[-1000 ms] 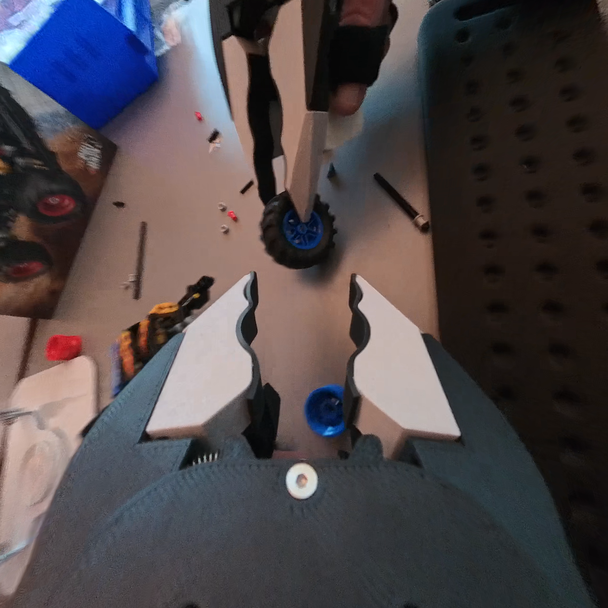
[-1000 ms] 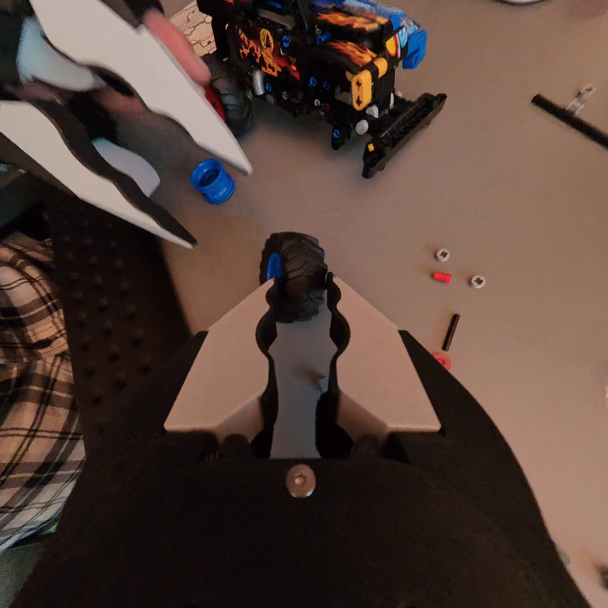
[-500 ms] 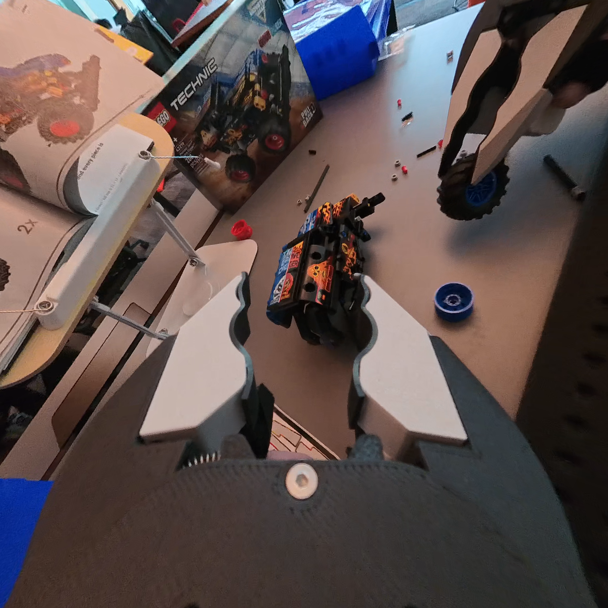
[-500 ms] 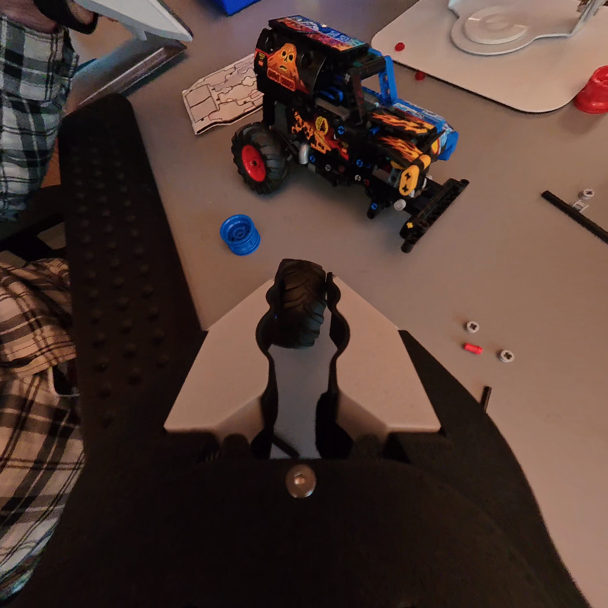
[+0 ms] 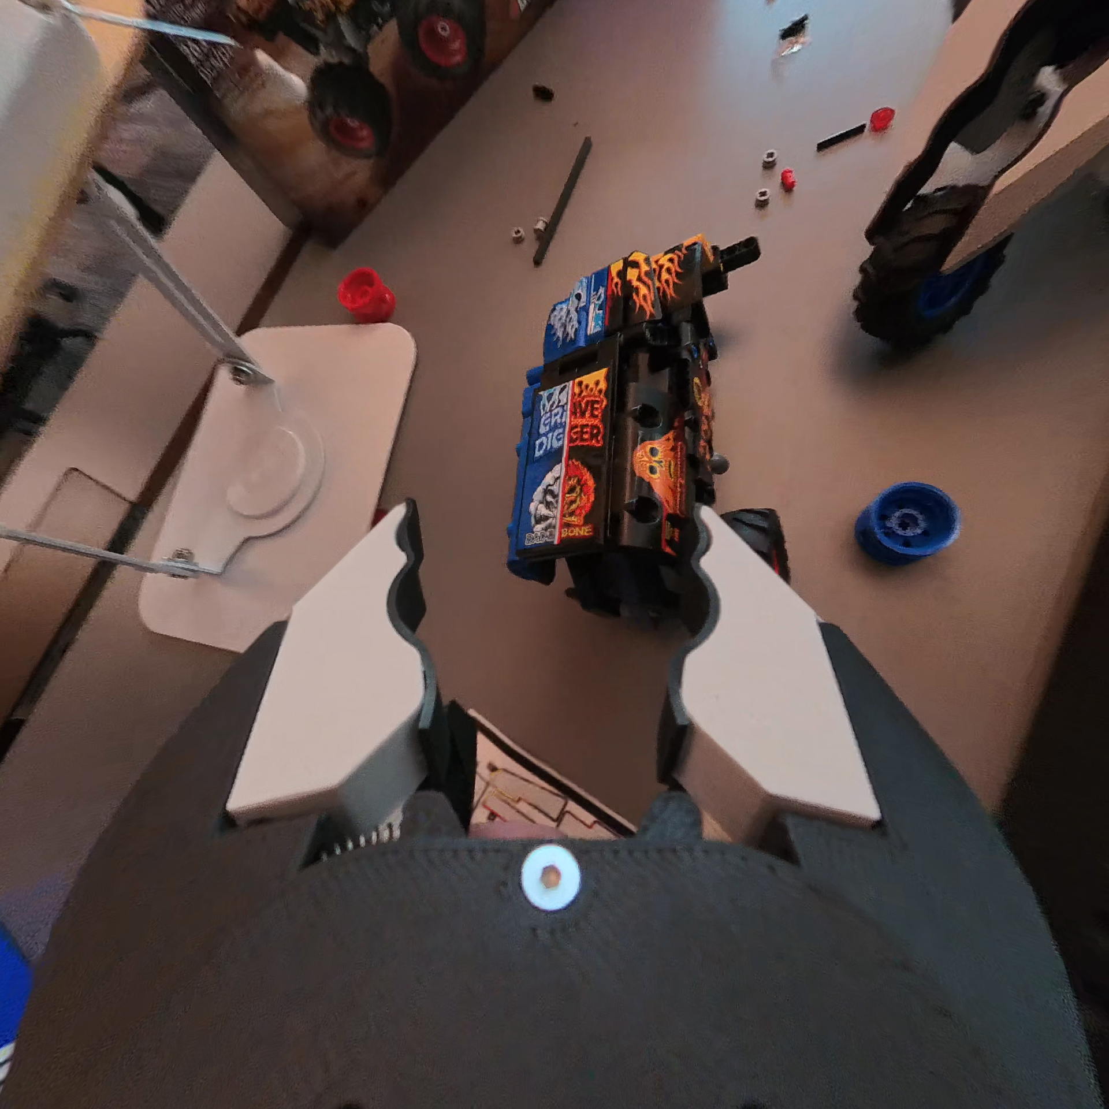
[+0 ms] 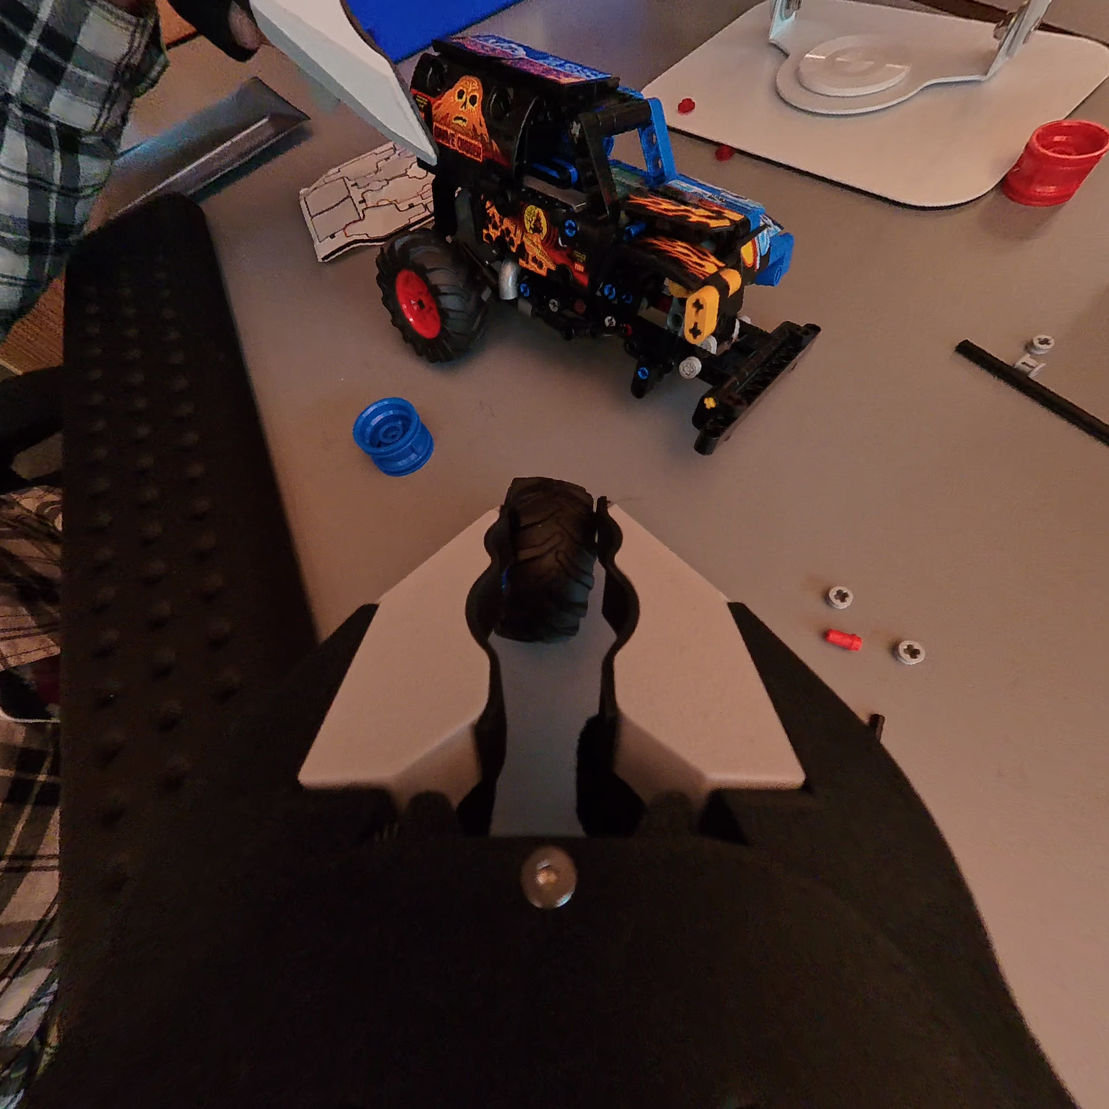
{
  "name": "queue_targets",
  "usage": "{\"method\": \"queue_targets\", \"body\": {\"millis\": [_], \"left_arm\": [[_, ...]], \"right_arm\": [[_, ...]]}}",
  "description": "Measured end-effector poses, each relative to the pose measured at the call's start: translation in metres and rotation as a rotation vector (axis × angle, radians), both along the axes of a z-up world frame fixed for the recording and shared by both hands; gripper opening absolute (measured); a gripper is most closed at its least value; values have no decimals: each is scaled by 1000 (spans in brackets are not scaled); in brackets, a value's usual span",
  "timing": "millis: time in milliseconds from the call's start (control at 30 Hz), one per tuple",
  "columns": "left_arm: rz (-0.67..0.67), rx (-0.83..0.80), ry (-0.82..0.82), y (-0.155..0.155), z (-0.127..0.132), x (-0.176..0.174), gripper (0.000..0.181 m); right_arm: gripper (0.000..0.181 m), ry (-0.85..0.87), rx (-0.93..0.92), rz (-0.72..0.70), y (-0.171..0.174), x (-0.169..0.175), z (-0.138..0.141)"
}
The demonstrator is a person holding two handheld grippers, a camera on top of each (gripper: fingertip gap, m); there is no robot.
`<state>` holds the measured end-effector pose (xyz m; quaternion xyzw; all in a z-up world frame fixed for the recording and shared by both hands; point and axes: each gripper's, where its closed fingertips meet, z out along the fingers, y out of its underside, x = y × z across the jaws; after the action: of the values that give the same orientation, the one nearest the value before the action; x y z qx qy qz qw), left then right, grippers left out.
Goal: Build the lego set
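The right gripper (image 6: 549, 516) clamps a black tyre with a blue hub (image 6: 546, 558) above the grey counter (image 6: 840, 510). Beyond it lies a loose blue rim (image 6: 393, 436), then the flame-stickered truck (image 6: 588, 228), lettered decals on its body. The left gripper (image 5: 555, 522) hovers spread wide over the truck's rear.
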<state>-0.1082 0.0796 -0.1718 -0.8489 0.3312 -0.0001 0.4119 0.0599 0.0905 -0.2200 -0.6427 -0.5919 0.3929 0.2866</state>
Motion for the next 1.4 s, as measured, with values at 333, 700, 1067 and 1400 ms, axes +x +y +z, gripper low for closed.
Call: {"method": "queue_targets", "body": {"millis": [333,700,1067,1400], "left_arm": [[-56,-179,-161,3,-36,19,76],[88,-102,-61,9,-29,-2,76],[412,-12,-12,-9,-26,-35,76],[550,10,-214,-38,-8,-8,95]], "right_arm": [[28,7,9,15,-4,10,-5],[27,20,75,0,3,13,-2],[27,15,128,21,-1,12,-1],[27,10,155,34,-3,13,-2]]}}
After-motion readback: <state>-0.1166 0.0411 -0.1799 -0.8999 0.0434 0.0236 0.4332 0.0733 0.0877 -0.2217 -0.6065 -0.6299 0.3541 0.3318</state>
